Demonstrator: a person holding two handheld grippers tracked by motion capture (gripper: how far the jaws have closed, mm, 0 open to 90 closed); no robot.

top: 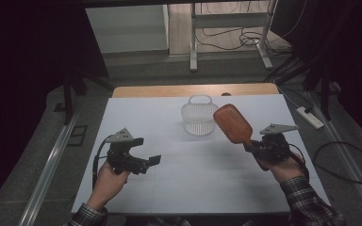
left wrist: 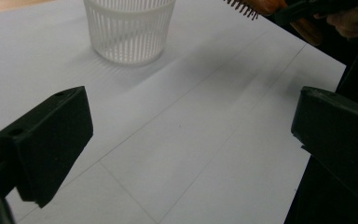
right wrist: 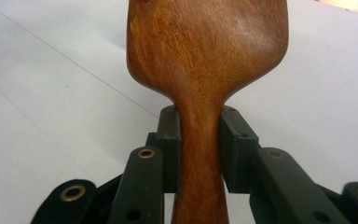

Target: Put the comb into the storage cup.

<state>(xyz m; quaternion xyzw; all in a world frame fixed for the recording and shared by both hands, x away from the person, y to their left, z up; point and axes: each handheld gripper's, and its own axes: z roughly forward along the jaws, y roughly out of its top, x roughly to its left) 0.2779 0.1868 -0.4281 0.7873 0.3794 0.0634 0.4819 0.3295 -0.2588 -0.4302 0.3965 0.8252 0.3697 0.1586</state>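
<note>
My left gripper (top: 143, 162) hovers over the near-left surface (top: 193, 183), fingers (left wrist: 46, 144) wide apart. My right gripper (top: 259, 148) has its fingers clamped on the wooden hairbrush (top: 232, 123) handle, head raised beside the far white basket (top: 198, 117).

The brush (right wrist: 205, 70) runs off the top of the right gripper view, so its bristle side is hidden there. In the left gripper view the basket (left wrist: 129, 28) loses its rim to the top edge, and just a few bristles poke in.
</note>
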